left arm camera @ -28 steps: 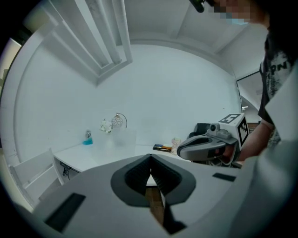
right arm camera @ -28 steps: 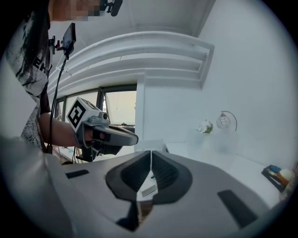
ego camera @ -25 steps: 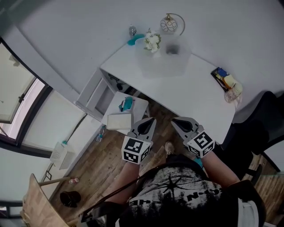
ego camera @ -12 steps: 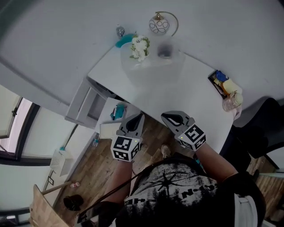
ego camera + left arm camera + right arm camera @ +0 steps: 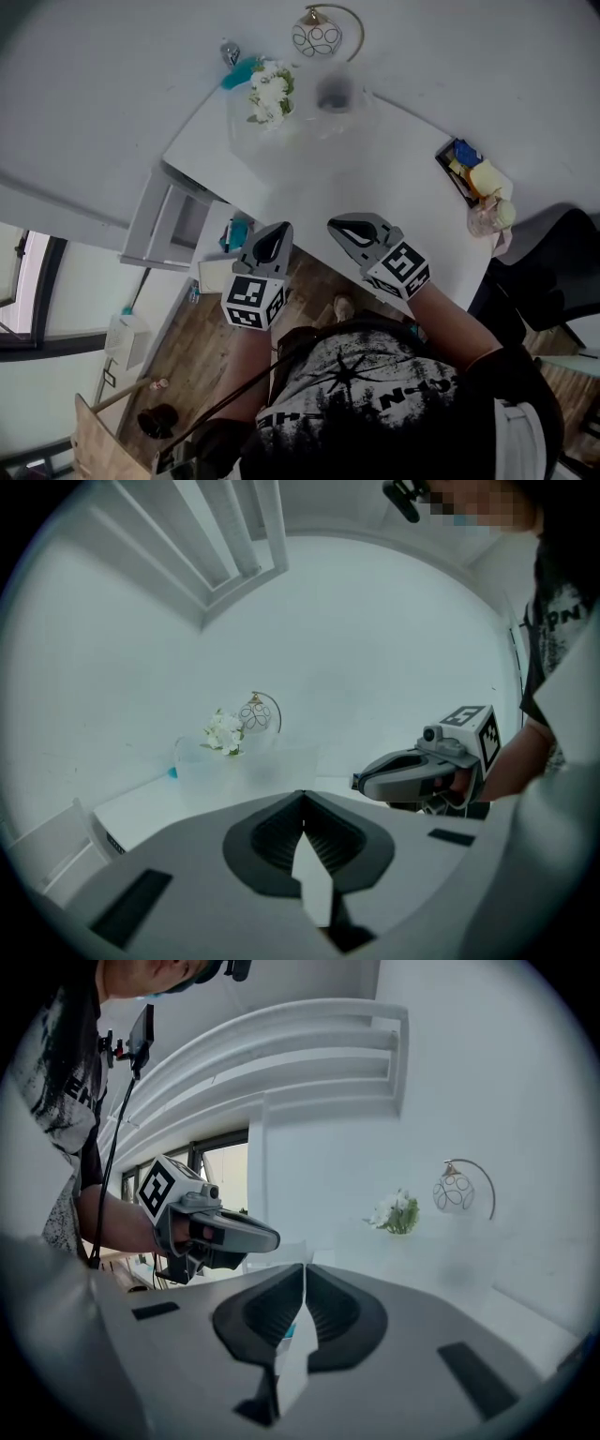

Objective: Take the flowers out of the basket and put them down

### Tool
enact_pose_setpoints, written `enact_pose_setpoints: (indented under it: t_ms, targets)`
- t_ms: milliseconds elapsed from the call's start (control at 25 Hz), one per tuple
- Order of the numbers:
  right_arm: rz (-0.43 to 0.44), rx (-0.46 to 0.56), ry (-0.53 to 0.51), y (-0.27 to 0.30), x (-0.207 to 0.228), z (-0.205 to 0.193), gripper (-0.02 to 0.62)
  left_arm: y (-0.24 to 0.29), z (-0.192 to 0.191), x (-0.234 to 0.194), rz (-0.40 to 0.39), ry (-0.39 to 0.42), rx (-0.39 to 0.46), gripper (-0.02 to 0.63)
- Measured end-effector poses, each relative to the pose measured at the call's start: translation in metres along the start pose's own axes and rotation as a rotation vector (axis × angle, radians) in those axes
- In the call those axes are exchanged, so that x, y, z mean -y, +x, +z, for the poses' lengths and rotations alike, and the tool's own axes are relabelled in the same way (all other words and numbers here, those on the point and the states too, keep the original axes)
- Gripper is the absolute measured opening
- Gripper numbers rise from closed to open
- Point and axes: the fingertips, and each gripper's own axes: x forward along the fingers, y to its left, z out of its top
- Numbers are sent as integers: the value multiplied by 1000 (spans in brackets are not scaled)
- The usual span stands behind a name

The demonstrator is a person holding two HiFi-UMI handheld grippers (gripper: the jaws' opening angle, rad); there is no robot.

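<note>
White flowers [image 5: 270,92] with green leaves stand in a translucent basket [image 5: 302,114] at the far side of the white table [image 5: 375,192]. The flowers [image 5: 224,731] show small in the left gripper view and the flowers [image 5: 396,1212] likewise in the right gripper view. My left gripper [image 5: 278,232] hovers at the table's near edge, jaws together, nothing in them. My right gripper [image 5: 336,228] is beside it over the table, also shut and empty. Both are well short of the basket.
A round wire ornament [image 5: 316,36] and a teal object [image 5: 238,71] stand behind the basket. A tray of small items [image 5: 466,167] and a glass jar [image 5: 489,217] sit at the table's right end. A drawer unit [image 5: 173,217] stands at the left; a dark chair [image 5: 539,272] at the right.
Both grippers have moved forward toward the table, the right one now over its near edge. The view has shifted so the table sits closer.
</note>
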Motion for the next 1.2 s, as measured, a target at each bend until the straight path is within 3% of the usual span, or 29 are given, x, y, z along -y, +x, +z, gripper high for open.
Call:
enact_pose_setpoints:
  t_ms: [280,600,1040,1200]
  targets:
    - [-5,4,-5,15,22,7,20,18,9,-15,-2,7,-3,11]
    - [-45,28,18,46,55,25,20,50,22,-53,-63,17,-7,11]
    - [-112,53,57,96,111,91,20,82,62,-119,-179,-25,8,11]
    - [-124,16,10,111,124,112,20,90,72,-136,-216,-11,-19,11]
